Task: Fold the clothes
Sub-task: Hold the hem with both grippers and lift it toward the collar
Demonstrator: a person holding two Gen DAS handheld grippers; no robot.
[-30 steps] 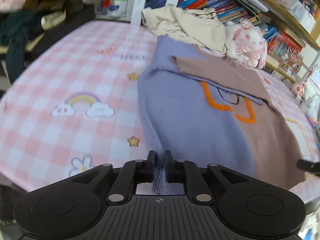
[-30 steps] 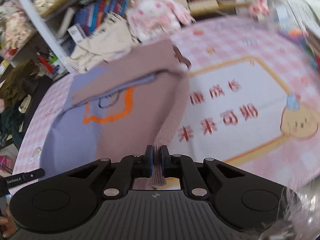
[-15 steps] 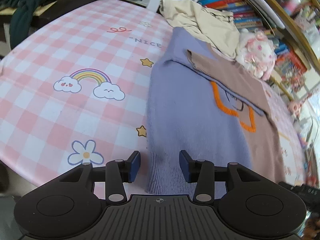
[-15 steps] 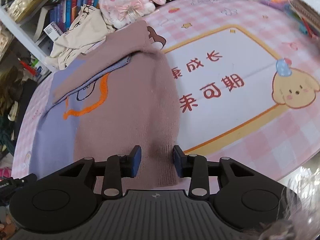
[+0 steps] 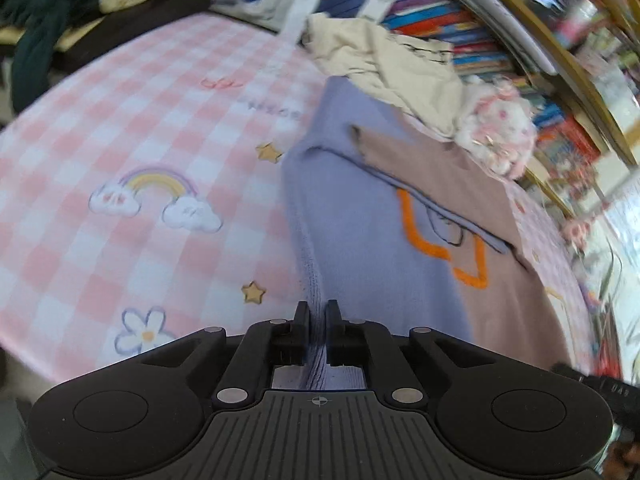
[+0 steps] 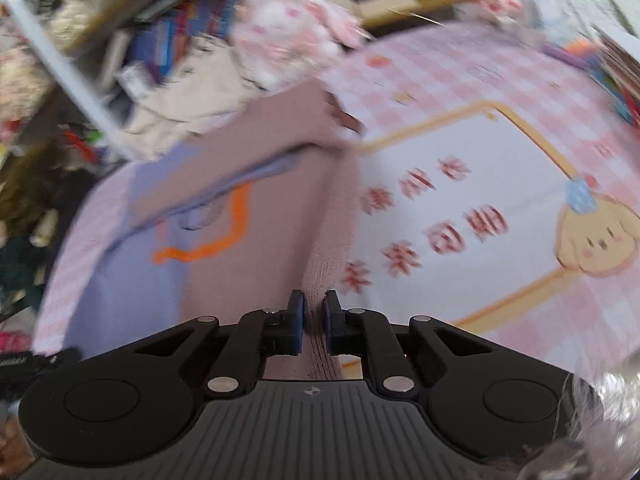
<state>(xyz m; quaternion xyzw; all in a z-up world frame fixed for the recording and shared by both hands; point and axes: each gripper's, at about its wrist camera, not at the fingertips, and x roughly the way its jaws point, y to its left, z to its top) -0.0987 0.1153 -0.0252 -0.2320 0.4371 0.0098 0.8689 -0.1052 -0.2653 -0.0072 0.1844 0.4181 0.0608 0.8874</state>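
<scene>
You are pinching the sweater's (image 5: 372, 248) hem between both grippers' pressed fingers, left gripper (image 5: 318, 320) and right gripper (image 6: 314, 312), at each frame's lower centre.

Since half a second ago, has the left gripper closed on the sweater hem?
Yes. The left gripper was open above the hem; now its jaws pinch the purple sweater beside the star print.

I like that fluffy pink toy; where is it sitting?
The plush toy sits at the table's far edge by the bookshelf, beside the cream garment.
</scene>
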